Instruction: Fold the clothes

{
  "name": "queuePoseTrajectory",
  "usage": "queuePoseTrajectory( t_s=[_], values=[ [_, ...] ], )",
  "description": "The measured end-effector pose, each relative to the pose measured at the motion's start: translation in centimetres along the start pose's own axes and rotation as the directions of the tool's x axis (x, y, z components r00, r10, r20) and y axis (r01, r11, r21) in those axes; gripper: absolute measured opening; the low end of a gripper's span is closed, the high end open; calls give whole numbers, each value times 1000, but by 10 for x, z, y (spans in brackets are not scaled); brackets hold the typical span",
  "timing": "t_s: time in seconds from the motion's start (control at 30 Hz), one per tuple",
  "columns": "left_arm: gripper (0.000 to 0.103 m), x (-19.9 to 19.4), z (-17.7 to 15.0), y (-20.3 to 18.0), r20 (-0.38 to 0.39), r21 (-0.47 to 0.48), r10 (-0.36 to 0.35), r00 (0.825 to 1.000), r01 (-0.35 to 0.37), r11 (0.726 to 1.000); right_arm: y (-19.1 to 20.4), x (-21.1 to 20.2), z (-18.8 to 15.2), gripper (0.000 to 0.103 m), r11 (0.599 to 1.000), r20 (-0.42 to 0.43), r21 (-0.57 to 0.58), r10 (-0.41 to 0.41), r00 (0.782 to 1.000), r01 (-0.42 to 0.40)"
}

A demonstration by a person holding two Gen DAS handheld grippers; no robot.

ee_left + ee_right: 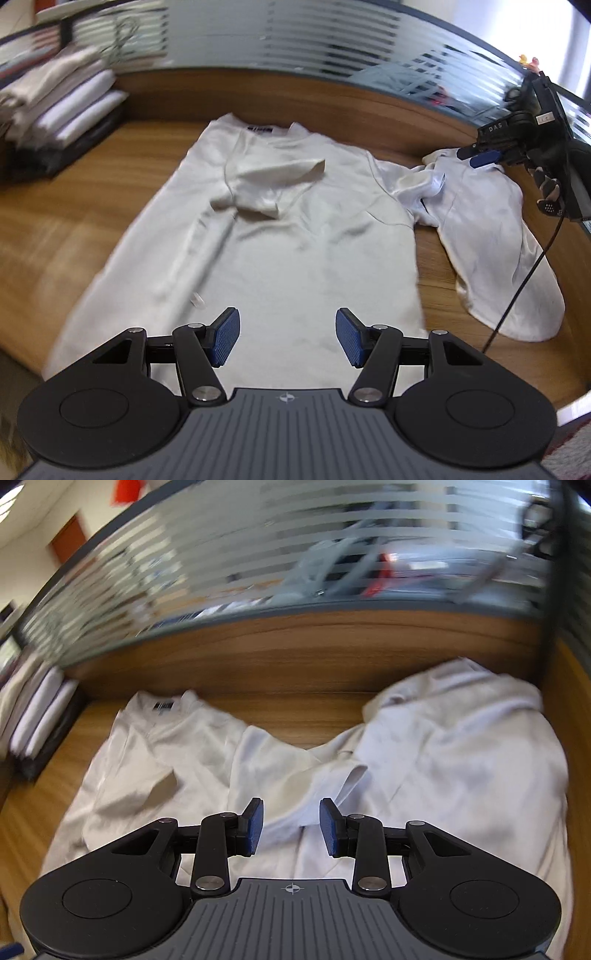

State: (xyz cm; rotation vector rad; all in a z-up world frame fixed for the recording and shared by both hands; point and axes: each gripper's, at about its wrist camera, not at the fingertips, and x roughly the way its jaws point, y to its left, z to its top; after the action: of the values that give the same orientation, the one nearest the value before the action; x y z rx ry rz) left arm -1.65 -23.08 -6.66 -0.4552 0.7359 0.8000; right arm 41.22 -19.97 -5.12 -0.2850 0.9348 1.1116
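White shirt (280,236) bears an unreadable dark collar label (259,129).

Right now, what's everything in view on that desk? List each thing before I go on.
shirt: one, white, spread flat mid-desk, collar far, one sleeve folded across chest.
second garment: one, white, crumpled to the right, touching the shirt's sleeve.
folded stack: several pieces, white and cream, far left.
desk: one, wood, with wooden back panel.
glass partition: one, frosted stripes, behind desk.
left tool: open, empty, above shirt hem.
right tool: open, empty, above cloth.
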Motion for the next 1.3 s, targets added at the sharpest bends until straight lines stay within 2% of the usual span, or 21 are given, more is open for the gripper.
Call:
queuePoseTrajectory(
  t_s=[0.2, 0.23, 0.27, 0.43, 0.5, 0.6, 0.7, 0.83, 0.97, 1.1, 1.17, 1.23, 1.27, 1.3],
  values=[
    [64, -13, -29, -48, -42, -102, 27, 999, -31, 994, -35, 15, 21, 37, 998, -66, -49, 43, 997, -46],
    [64, -12, -34, -55, -48, -112, 29, 998, -35, 993, -39, 17, 24, 41, 997, -71, -54, 52, 996, -56],
    [64, -9, -38, -61, -54, -120, 37, 998, -43, 992, -42, 19, 25, 44, 996, -77, -59, 57, 995, -62],
    [63, 11, -56, -91, -77, -150, 65, 995, -76, 986, -56, 28, 32, 44, 993, -105, -78, 79, 991, -88],
    [63, 18, -58, -103, -80, -140, 66, 995, -77, 987, -56, 32, 33, 44, 991, -121, -106, 70, 990, -83],
    [52, 30, -60, -120, -90, -112, 83, 992, -93, 989, -56, 38, 32, 44, 988, -135, -134, 56, 989, -74],
    [47, 40, -61, -134, -108, -74, 89, 990, -97, 993, -55, 42, 31, 44, 987, -139, -131, 72, 988, -90],
    [46, 54, -65, -149, -147, -14, 116, 982, -119, 993, -48, 53, 26, 44, 987, -146, -133, 71, 987, -90],
    [46, 63, -68, -155, -185, -2, 123, 975, -125, 992, -37, 67, 21, 43, 986, -135, -154, 44, 990, -65],
    [47, 66, -66, -160, -182, 17, 135, 974, -135, 991, -41, 84, 23, 43, 996, -123, -89, 5, 992, -16],
    [41, 67, -64, -159, -179, 18, 143, 973, -142, 990, -45, 92, 24, 43, 999, -122, -48, -4, 992, -2],
    [9, 67, -62, -158, -174, 17, 151, 973, -150, 989, -46, 97, 24, 41, 1000, -129, -24, -3, 992, 0],
    [7, 65, -61, -156, -165, 8, 154, 974, -155, 988, -47, 99, 23, 29, 1000, -134, -8, 0, 991, -1],
    [0, 63, -60, -154, -154, -1, 157, 975, -159, 987, -48, 99, 23, 19, 1000, -135, 11, 11, 991, -9]
  ],
)
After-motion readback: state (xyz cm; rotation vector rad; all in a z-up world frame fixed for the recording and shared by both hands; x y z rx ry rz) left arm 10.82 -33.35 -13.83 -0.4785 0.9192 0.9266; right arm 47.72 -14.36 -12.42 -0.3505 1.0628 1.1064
